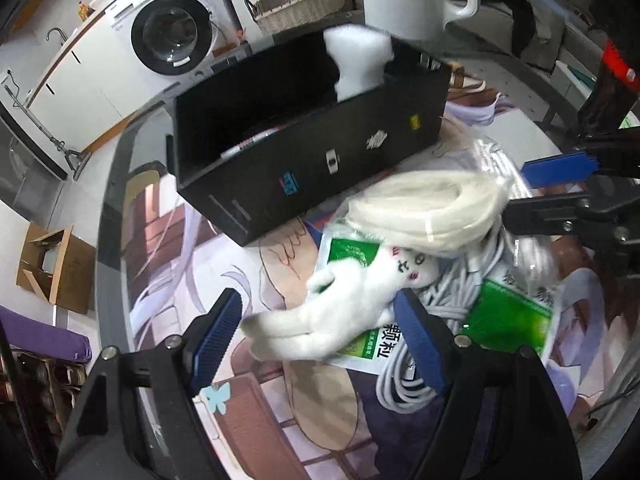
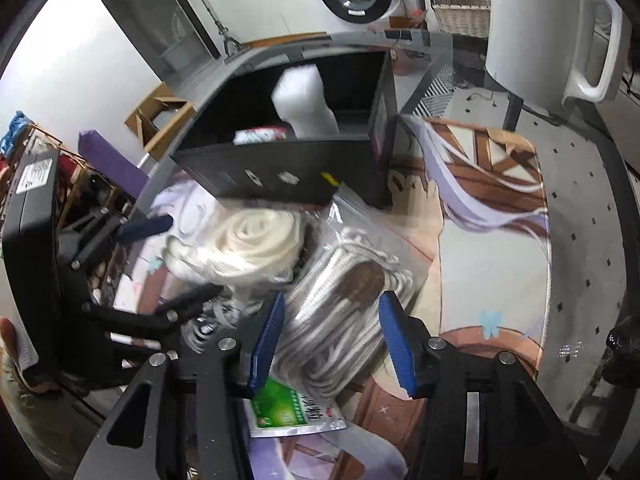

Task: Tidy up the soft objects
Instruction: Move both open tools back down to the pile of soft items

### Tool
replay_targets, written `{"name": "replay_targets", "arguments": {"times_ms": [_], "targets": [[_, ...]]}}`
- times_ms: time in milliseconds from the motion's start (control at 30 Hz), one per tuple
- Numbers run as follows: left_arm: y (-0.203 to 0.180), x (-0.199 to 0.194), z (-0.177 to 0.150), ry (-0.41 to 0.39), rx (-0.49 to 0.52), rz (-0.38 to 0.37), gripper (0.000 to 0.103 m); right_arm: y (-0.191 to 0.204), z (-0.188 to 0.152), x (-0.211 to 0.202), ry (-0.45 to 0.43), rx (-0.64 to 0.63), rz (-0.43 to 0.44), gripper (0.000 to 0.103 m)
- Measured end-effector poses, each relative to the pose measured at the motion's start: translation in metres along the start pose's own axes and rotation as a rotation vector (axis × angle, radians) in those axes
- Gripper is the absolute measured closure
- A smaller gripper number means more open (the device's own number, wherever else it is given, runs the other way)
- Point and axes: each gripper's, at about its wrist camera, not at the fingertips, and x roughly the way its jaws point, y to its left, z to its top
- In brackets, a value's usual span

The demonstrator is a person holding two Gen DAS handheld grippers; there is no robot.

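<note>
Left wrist view: opened left hand-held gripper [image 1: 320, 328] is set astride small white plush doll [image 1: 340, 312]; opened right hand-held gripper [image 2: 330, 340] straddles bagged, possibly corded, white coil [image 2: 344, 304] before black box [image 2: 280, 176].

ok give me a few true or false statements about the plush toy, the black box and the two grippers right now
1. The left gripper is open, its blue pads either side of the white plush toy. True.
2. The black box holds nothing. False: a white foam-like piece stands inside it, with a marker at the bottom.
3. The plush toy lies partly on a green and white packet. True.
4. The right gripper is shut on the cream yarn bundle. False: it is open over a clear bag of white cord.
5. The white pitcher lies tipped over inside the box. False: it stands upright behind the box.
</note>
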Motion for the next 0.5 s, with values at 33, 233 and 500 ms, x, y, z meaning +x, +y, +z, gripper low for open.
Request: {"name": "replay_targets", "arguments": {"times_ms": [33, 233, 500], "targets": [[0.000, 0.002, 0.000, 0.005, -0.002, -0.005, 0.023, -0.002, -0.001, 0.002, 0.007, 0.002, 0.001, 0.052], [-0.003, 0.005, 0.002, -0.006, 0.010, 0.003, 0.027, -0.007, -0.006, 0.016, 0.059, -0.026, -0.046, 0.033], [-0.015, 0.000, 0.001, 0.033, 0.026, -0.065, 0.070, -0.008, -0.013, 0.023, 0.079, -0.048, -0.060, 0.033]]}}
